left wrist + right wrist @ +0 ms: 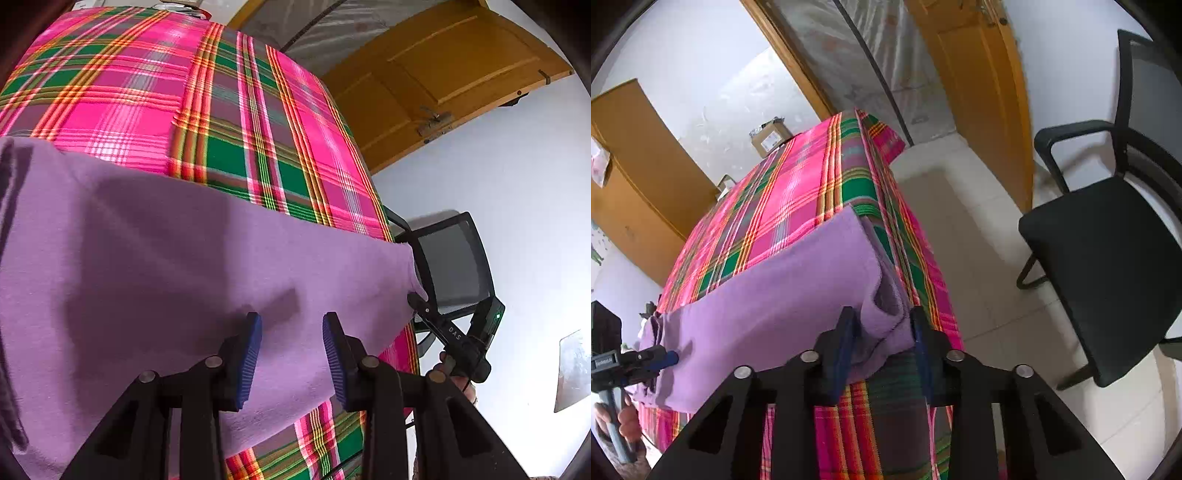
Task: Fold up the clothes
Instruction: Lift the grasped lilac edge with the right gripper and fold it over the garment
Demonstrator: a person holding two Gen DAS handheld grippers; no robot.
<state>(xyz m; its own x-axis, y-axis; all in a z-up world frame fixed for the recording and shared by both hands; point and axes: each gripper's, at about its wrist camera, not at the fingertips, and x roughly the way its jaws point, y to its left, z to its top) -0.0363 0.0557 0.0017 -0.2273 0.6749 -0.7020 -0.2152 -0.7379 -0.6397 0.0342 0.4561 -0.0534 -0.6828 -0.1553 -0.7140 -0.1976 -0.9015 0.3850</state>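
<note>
While the lilac garment (155,236) lies across the near end of the table (229,110), which is draped in a pink and green plaid cloth (798,184), one bunched corner hangs over the table's edge. That corner sits between the fingers of the right tool (882,332), which look closed against the fabric, though I cannot be sure how firmly. The left tool (291,347) hovers spread over the flat middle of the garment, pinching nothing. My worry is the corner: only a thin bunch lies between the pads, so a quick pull could slip it free, or drag the plaid cloth along. A black chair (1108,266) stands just beside that edge.
</note>
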